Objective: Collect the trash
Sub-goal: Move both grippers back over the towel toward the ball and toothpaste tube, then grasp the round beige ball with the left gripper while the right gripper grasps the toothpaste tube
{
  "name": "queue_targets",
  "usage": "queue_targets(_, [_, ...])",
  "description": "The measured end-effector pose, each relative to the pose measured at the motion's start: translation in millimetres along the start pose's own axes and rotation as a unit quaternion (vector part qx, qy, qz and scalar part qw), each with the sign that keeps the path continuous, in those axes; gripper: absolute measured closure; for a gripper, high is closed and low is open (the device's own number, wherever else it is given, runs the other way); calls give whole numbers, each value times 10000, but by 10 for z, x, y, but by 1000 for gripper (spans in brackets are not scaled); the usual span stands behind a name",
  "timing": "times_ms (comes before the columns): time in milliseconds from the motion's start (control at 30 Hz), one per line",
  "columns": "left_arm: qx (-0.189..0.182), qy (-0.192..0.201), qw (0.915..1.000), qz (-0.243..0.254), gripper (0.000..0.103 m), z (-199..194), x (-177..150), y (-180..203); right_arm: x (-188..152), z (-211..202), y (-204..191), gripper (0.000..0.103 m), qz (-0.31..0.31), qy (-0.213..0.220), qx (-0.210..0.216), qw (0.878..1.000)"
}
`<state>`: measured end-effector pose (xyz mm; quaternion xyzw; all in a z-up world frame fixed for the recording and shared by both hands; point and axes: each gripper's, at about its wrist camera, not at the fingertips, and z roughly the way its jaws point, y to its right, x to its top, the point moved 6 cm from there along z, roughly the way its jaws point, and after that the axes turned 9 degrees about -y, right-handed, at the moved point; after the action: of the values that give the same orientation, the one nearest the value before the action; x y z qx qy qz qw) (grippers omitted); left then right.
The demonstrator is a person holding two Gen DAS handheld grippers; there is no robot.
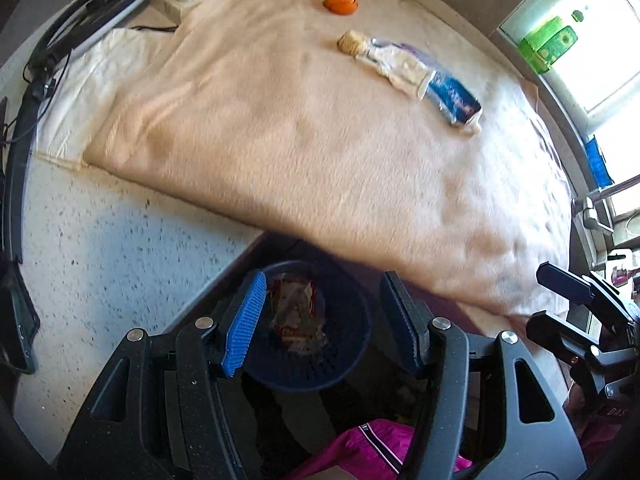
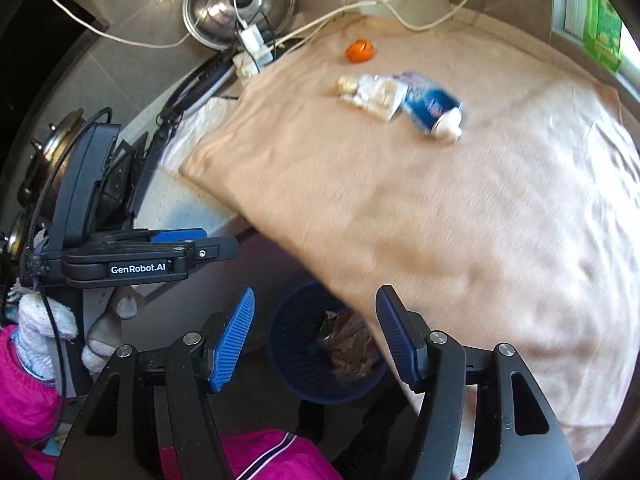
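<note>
- Left gripper (image 1: 322, 322): ribbed blue rubber pads stand wide apart, nothing between them, above the round perforated blue plastic bin (image 1: 306, 330) at 6 o'clock
- Right gripper (image 2: 316, 334): jaws wide, empty, over the same bin
- Crumpled wrappers (image 2: 344, 340) lie inside the bin
- On the fuzzy beige cloth (image 1: 280, 140) towards 1 o'clock: a blue cylindrical can (image 1: 452, 98) touching crinkled white paper (image 1: 400, 66), orange peel (image 1: 340, 1) beyond
</note>
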<state>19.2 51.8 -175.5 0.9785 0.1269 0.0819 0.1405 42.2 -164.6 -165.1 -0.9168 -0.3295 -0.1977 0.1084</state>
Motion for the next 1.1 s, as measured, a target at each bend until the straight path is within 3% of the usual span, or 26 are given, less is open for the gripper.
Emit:
queue_targets(200, [50, 147, 9998, -97, 42, -49, 185, 13, 175, -135, 81, 34, -121, 193, -82, 9997])
queue_targets(633, [126, 347, 9991, -222, 42, -9, 543, 112, 443, -258, 322, 34, -284, 436, -287, 9982])
queue_targets(900, [187, 586, 9980, -175, 42, 19, 920, 241, 644, -326, 567, 34, -247, 553, -487, 9970])
queue_targets(1100, [12, 772, 9964, -342, 42, 44, 1277, 248, 847, -287, 785, 34, -94, 494, -324, 9982])
